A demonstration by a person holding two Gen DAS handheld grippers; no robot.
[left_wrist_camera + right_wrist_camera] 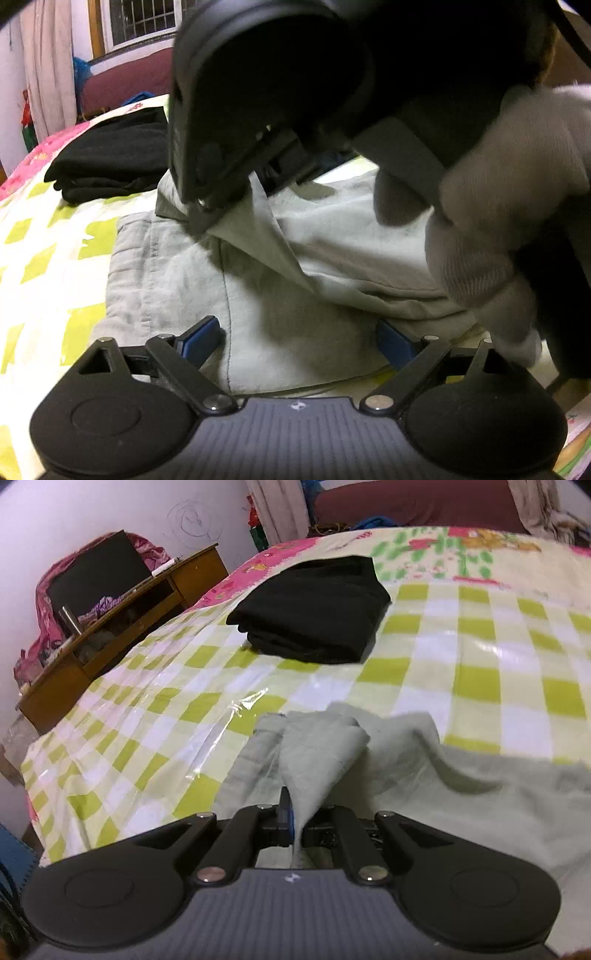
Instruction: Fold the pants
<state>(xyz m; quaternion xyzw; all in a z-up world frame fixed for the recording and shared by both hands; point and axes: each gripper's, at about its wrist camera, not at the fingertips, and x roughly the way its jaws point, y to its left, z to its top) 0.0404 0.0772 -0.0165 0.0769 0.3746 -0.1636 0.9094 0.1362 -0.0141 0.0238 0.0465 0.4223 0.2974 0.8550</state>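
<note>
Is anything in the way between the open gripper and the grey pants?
No. The left gripper hangs open right over the grey pants, nothing between. The right gripper already pinches a fold. The black pile lies farther back.

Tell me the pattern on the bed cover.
Lime-green and white checks on the bed cover, clearest in the right wrist view.

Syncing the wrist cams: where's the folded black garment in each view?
Left wrist: folded black garment upper left, beyond the grey pants.
Right wrist: folded black garment upper centre, beyond the grey pants.
Shared landmark: green-checked bedspread under both.
</note>
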